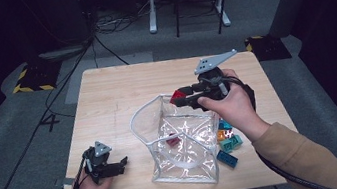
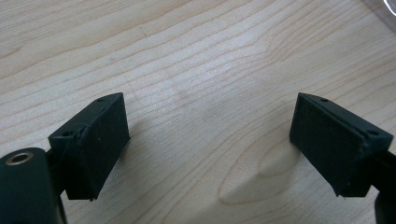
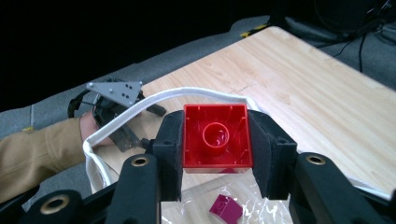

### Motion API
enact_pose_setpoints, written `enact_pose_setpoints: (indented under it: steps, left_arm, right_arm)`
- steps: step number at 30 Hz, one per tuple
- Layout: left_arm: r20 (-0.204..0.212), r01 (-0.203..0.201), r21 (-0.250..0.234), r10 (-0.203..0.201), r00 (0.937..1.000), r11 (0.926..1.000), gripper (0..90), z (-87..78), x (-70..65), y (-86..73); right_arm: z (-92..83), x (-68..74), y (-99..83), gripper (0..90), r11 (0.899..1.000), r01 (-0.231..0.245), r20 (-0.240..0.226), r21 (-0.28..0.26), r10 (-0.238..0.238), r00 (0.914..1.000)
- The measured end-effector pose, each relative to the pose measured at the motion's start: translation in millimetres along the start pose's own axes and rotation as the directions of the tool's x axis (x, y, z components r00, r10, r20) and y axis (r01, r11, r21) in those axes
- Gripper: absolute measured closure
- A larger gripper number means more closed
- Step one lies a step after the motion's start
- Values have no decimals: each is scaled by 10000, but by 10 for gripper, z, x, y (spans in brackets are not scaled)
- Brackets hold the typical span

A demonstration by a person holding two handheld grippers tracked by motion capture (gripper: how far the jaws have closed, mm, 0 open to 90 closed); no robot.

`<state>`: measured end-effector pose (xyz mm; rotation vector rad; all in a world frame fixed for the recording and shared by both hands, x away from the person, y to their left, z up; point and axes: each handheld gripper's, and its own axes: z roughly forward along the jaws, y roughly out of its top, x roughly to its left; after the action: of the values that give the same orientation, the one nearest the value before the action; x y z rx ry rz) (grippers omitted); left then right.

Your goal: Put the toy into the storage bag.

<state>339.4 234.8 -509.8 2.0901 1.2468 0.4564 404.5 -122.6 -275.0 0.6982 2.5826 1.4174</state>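
My right gripper (image 1: pixel 180 97) is shut on a red toy brick (image 3: pixel 217 135), whose hollow underside faces the right gripper view; in the high view the red brick (image 1: pixel 179 95) hangs over the far rim of a clear plastic bag (image 1: pixel 184 145) with a white rim (image 3: pixel 140 105). A magenta brick (image 3: pixel 226 207) lies inside the bag, seen as a dark red block (image 1: pixel 172 140) from above. My left gripper (image 1: pixel 116 166) rests low at the table's front left, open with bare wood between its fingers (image 2: pixel 95 140).
Several teal and orange bricks (image 1: pixel 226 139) lie on the wooden table (image 1: pixel 115 92) right of the bag, near the right forearm. Beyond the far edge are cables, a yellow-black striped base (image 1: pixel 33 79) and chair legs on grey floor.
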Motion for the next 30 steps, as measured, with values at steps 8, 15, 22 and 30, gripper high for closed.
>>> enact_pose_setpoints:
  steps: [8,15,22,30]
  left_arm:
    - [2,9,6,-9,10000,10000,121,0,-1,0]
    - [2,7,6,-7,10000,10000,121,-1,-1,0]
    - [-2,5,-1,-5,10000,10000,121,0,0,0]
    - [2,8,5,-8,10000,10000,121,0,-1,0]
  right_arm:
    - [217,1,-93,588,9975,-148,-98,694,155,9998]
    - [308,-14,-211,589,9837,-386,137,1756,368,9992]
    - [339,-24,-303,588,9712,-428,219,2344,388,9990]
    - [324,-43,-349,400,9754,-360,226,2176,318,9992]
